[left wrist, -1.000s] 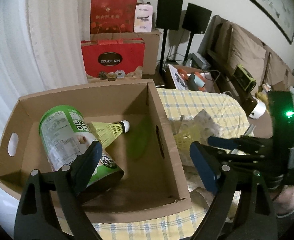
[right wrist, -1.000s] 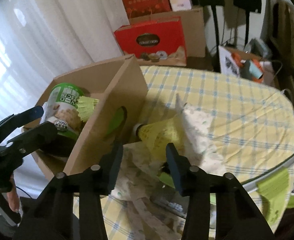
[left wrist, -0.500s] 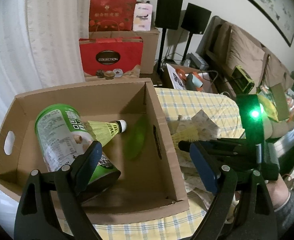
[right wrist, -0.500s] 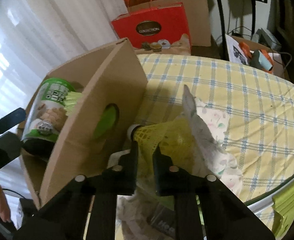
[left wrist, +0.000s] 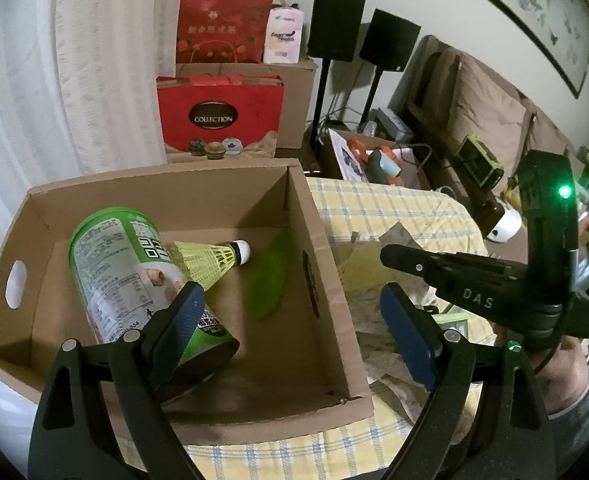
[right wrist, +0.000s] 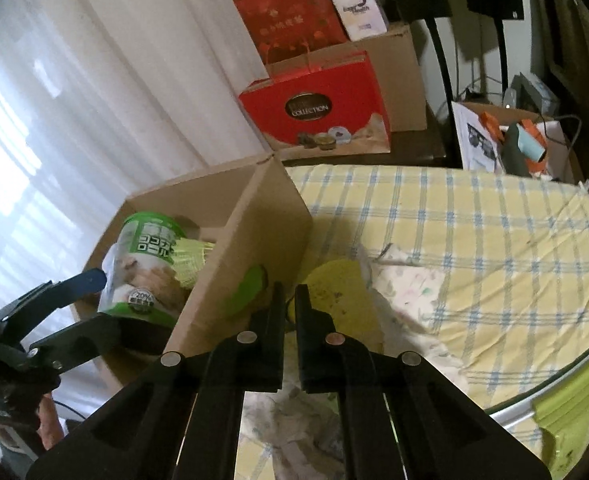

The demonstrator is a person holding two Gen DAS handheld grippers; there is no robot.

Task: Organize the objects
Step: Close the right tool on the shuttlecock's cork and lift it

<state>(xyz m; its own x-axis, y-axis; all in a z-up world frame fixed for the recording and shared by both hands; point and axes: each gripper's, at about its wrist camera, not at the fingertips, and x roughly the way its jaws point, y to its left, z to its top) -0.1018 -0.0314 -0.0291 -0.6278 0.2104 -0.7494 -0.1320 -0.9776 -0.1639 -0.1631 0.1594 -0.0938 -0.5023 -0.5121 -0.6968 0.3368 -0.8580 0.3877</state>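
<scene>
Right gripper, angled downward, pinched on yellow mesh shuttlecock; left gripper wide, empty, over cardboard box.

left claw: jaws wide apart, angled down | right claw: jaws pinched together

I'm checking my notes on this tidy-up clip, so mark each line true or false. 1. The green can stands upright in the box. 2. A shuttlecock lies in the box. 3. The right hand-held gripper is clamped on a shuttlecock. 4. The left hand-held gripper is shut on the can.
1. False: the green can lies tilted on its side in the cardboard box.
2. True: a shuttlecock lies beside the can.
3. True: the right hand-held gripper pinches a second shuttlecock outside the box.
4. False: the left hand-held gripper is open, holding nothing.
</scene>
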